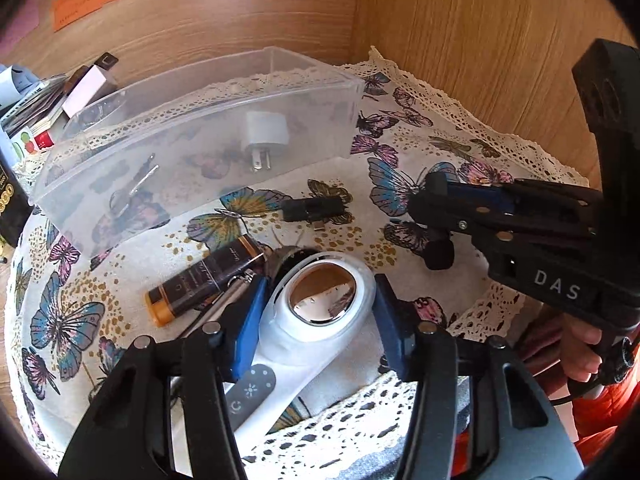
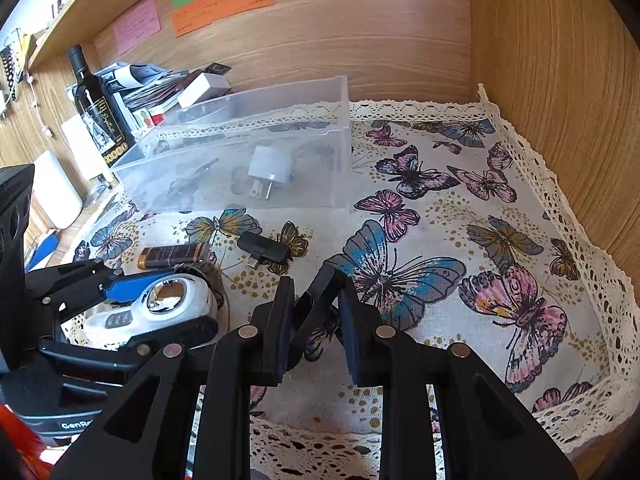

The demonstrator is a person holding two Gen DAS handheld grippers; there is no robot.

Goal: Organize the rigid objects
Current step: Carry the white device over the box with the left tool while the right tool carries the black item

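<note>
The left tongs point(image 1: 316, 328) were clamped on the ringed head of a white plastic handheld device with a shiny metal ring and a grey button strip point(image 1: 320, 300), blue pads pressing both sides, the device's handle running back beneath them over the butterfly-print cloth with a lace edge point(image 1: 404, 120) covering the tabletop. And over on the right, the right tongs point(image 2: 314, 320) were closed on a black angular gadget with a round knob end point(image 2: 324, 284), held just above the cloth. Just left of the white device lay a dark brown tube with an orange-gold cap point(image 1: 204, 280), flat on the cloth, touching a slim metal rod point(image 1: 224, 304) beside it. A little farther out, a small black adapter with a USB-C plug point(image 1: 312, 210) sat alone on a butterfly. Behind that stood the clear plastic rectangular bin point(image 1: 224, 92), and inside it a white wall charger with two metal prongs point(image 1: 262, 136) lay toward the right end, with a small metal clip-like piece point(image 1: 140, 184) toward the left. Farthest back, against the wooden wall, were a dark glass bottle with a gold label point(image 2: 98, 108), a pile of booklets and small boxes point(image 2: 168, 88), and the orange, green and pink paper notes point(image 2: 224, 4).
</note>
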